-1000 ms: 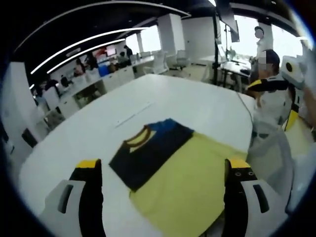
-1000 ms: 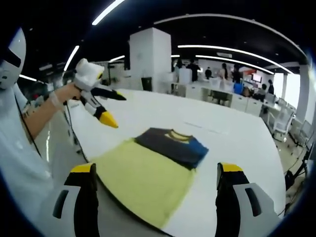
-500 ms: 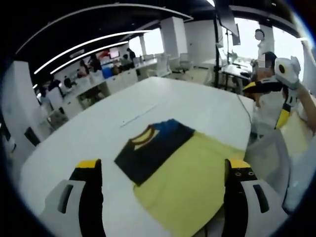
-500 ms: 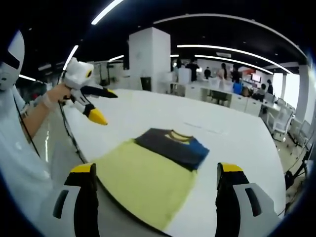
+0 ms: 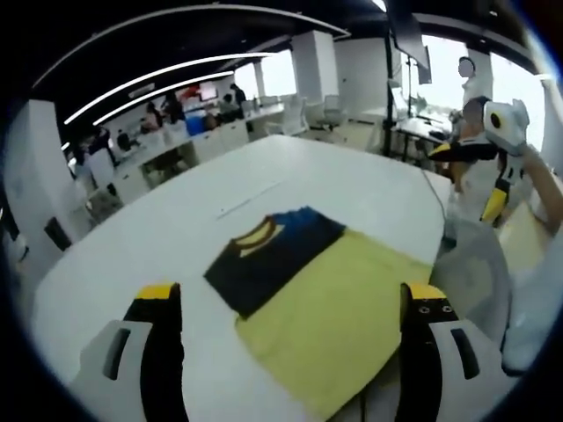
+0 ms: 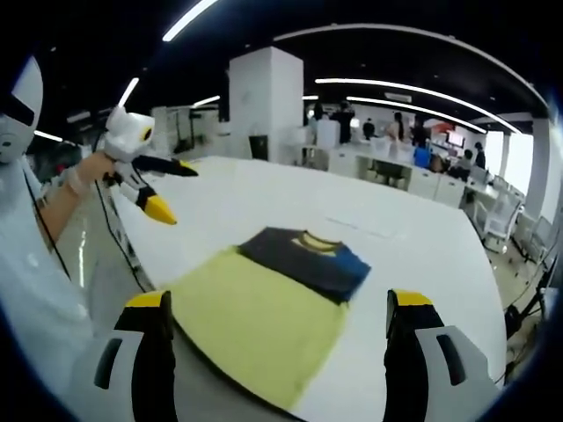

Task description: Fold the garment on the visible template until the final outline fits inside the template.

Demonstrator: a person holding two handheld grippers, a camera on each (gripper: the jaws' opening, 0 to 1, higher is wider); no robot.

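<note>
A folded dark garment [image 5: 268,257] is lying on the far part of the yellow template [image 5: 339,315] on the white table [image 5: 167,237]. The left gripper [image 5: 290,352] and right gripper [image 6: 277,352] are being held released, empty, above the near edge.

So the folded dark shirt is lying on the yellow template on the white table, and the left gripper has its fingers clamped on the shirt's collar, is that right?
Not quite. The folded dark shirt does lie on the yellow template on the white table, but the left gripper is not clamped on the collar. The left gripper view shows its fingers spread wide apart, open and clear of the shirt.
</note>
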